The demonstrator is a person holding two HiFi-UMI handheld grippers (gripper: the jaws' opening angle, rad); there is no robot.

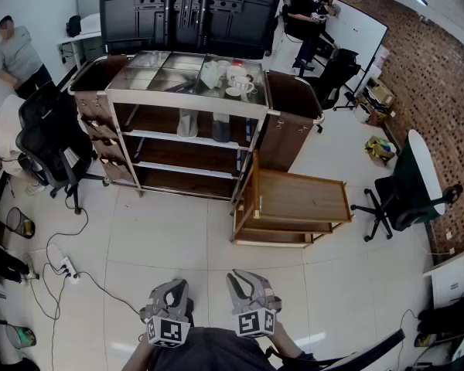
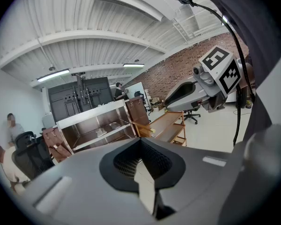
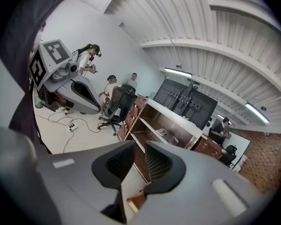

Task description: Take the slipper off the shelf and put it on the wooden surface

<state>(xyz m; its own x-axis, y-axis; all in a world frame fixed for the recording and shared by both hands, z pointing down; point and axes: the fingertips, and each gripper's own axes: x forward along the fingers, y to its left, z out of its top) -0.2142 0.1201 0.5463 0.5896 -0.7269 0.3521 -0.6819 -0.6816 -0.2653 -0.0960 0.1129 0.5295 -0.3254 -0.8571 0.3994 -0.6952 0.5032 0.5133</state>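
Note:
The steel shelf cart [image 1: 187, 97] stands across the room, far from both grippers. On its upper shelf a pale slipper-like thing [image 1: 188, 122] stands next to a grey one [image 1: 221, 127]; I cannot tell which is the slipper. The low wooden trolley [image 1: 301, 195] sits right of the cart, its top bare. My left gripper [image 1: 176, 286] hangs close to my body over the floor, fingertips together, holding nothing. Beside it, my right gripper [image 1: 244, 278] shows a narrow gap with nothing in it. The left gripper [image 2: 141, 142] and right gripper [image 3: 139, 149] both look toward the cart.
Cups and dishes [image 1: 236, 82] sit on the cart's top. Black office chairs stand at left [image 1: 50, 141] and right [image 1: 406, 192]. A power strip with cables [image 1: 62, 267] lies on the floor at left. People stand at the far left and far back.

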